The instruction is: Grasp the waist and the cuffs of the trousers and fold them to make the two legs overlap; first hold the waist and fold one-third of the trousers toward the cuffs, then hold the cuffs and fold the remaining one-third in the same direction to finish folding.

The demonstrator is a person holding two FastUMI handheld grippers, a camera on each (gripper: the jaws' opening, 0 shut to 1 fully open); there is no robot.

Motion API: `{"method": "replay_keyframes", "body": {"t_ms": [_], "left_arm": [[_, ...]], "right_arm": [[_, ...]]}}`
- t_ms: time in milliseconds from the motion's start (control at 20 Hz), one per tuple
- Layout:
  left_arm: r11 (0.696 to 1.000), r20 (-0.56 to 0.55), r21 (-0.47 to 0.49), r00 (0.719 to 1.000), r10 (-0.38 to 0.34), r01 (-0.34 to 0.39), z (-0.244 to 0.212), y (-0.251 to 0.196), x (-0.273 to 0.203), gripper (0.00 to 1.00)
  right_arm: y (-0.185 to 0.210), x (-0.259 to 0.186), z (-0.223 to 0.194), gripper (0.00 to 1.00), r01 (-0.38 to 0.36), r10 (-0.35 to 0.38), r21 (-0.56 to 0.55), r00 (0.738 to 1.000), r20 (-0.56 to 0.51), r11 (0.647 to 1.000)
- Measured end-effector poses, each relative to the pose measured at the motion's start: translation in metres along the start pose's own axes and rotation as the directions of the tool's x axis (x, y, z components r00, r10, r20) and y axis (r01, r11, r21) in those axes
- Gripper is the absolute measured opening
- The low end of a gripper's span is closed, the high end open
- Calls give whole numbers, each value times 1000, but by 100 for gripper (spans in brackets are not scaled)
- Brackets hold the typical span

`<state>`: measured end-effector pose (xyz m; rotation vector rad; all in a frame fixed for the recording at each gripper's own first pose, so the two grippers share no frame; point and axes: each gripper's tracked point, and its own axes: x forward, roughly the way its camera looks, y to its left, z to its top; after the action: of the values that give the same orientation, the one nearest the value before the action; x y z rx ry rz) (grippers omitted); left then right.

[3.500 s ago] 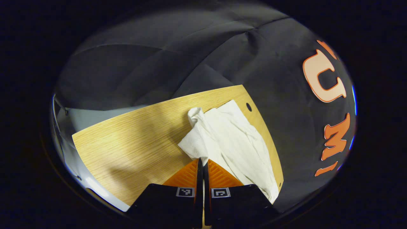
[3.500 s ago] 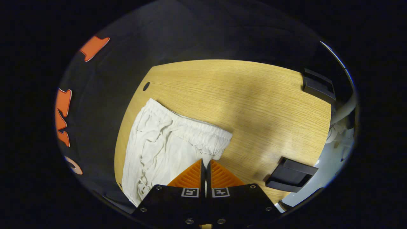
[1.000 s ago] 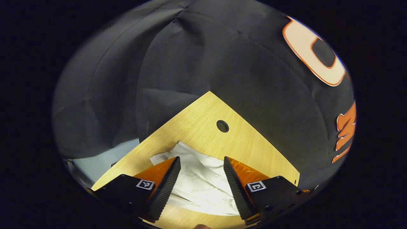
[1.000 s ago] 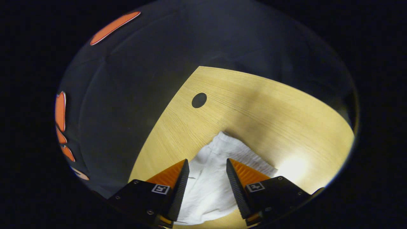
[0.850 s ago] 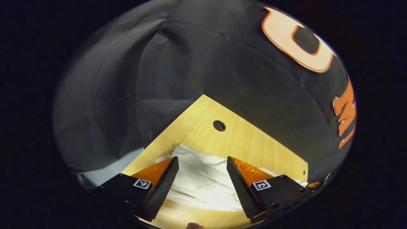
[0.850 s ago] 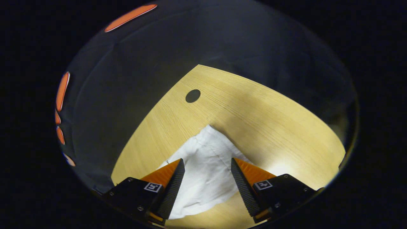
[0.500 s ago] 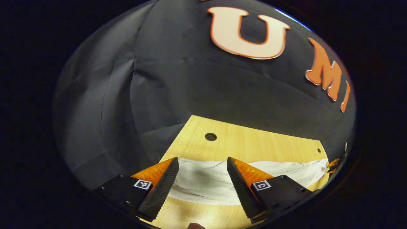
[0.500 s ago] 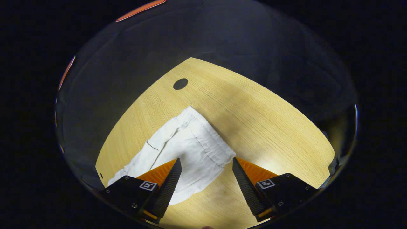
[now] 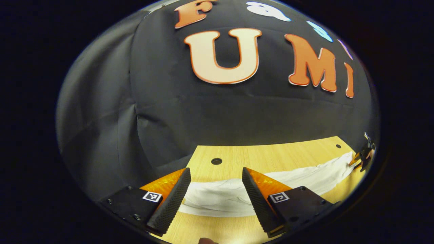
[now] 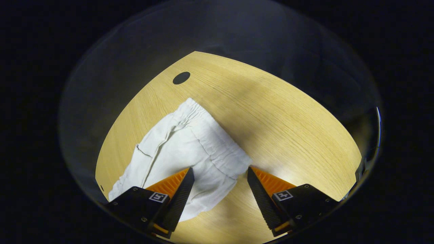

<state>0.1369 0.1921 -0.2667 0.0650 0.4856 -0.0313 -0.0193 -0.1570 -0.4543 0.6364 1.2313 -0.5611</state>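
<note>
Two grippers, both with fingers spread and grasping nothing: left gripper (image 9: 214, 196) over the cuff end, right gripper (image 10: 218, 196) over the waist (image 10: 217, 142). Trousers (image 10: 176, 152) lie flat on the desk (image 10: 288, 128), already doubled lengthwise by the look of it. Long axis runs across the left gripper view, cuffs near, waist far right. Cloth looks thin, light and limp, likely to sag and crease; the gathered waistband is thicker and gives the firmer hold, best pinched at its corners.
</note>
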Motion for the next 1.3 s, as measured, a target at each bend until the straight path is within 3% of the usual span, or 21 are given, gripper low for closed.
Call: {"method": "replay_keyframes", "body": {"t_ms": [150, 200, 250, 300, 350, 400, 500, 600, 900, 1300], "left_arm": [[998, 31, 59, 1000, -5, 4, 10, -17, -18, 99], [998, 29, 65, 1000, -9, 7, 11, -23, -20, 99], [998, 25, 65, 1000, -18, 16, 10, -28, -23, 100], [998, 15, 62, 999, -29, 28, 8, -35, -24, 100], [997, 6, 67, 999, -32, 32, 5, -39, -27, 100], [997, -4, 72, 999, -34, 34, 1, -44, -30, 100], [996, -21, 74, 999, -41, 42, -6, -52, -35, 100], [996, -31, 69, 998, -49, 51, -6, -56, -38, 100], [996, -42, 53, 996, -74, 76, -9, -69, -42, 100], [992, -36, 21, 991, -127, 128, -13, -67, -36, 100]], "right_arm": [[-15, 2, 2, 85, 73, -71, -40, 996, 55, 997], [-16, 2, 4, 62, 80, -75, -59, 994, 76, 995], [-11, 2, 4, 59, 70, -62, -77, 993, 95, 995], [-7, 2, 6, 45, 51, -42, -72, 992, 121, 996], [-5, 3, 6, 40, 30, -23, -49, 990, 141, 998], [-2, 2, 6, 20, 4, 0, -28, 988, 153, 1000], [0, 2, 8, 11, -40, 39, -1, 985, 171, 999], [5, -10, 18, 6, -77, 78, -13, 972, 224, 997], [23, -73, 44, 6, -210, 212, -42, 919, 333, 977], [25, -100, 65, 5, -261, 314, -182, 855, 413, 948]]}}
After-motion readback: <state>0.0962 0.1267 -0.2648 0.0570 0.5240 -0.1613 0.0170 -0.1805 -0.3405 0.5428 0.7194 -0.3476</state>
